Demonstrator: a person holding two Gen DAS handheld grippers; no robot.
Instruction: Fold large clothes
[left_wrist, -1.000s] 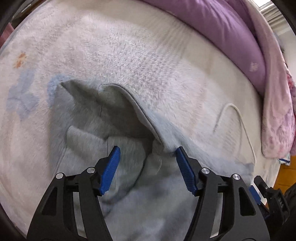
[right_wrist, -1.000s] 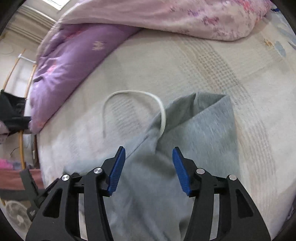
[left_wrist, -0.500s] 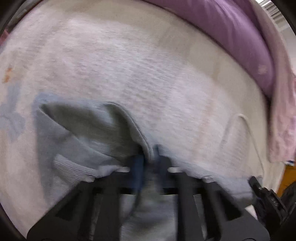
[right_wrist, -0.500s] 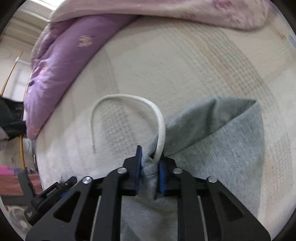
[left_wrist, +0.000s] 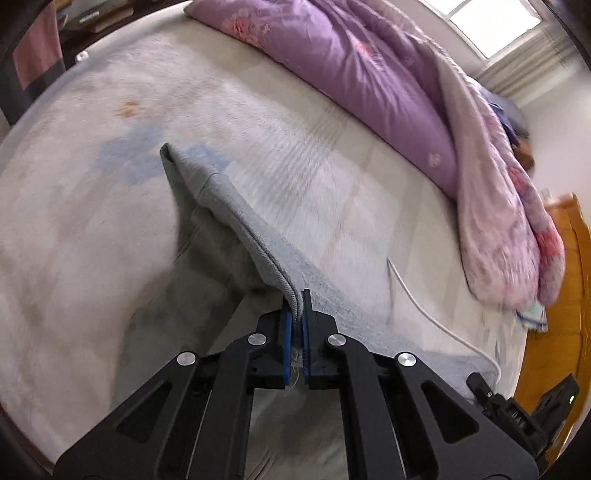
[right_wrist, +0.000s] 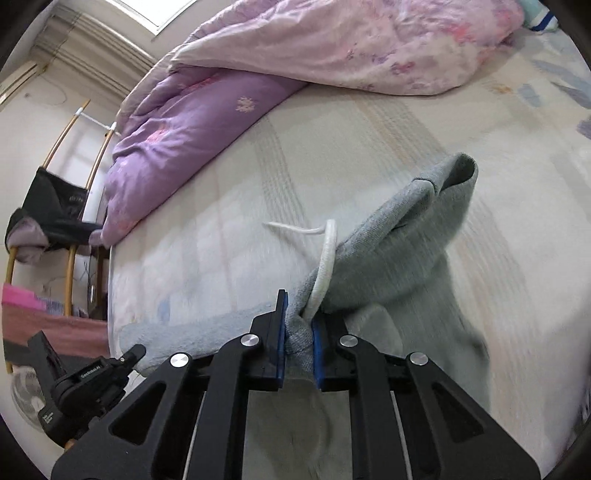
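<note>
Grey garment (left_wrist: 236, 218), purple floral quilt (left_wrist: 354, 70)

a grey fleece sweatshirt (left_wrist: 236, 221) lay on the pale bed sheet (left_wrist: 92, 229), a white drawstring cord (right_wrist: 327, 258) beside it and a purple floral quilt (left_wrist: 362, 85) heaped behind.

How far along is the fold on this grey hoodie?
Early. Done: both grips set. The left hand-held gripper pinches the grey hoodie at its hem edge; the right hand-held gripper clamps bunched fabric beside the white drawstring. In hand: lifting it. Left: every fold.
</note>
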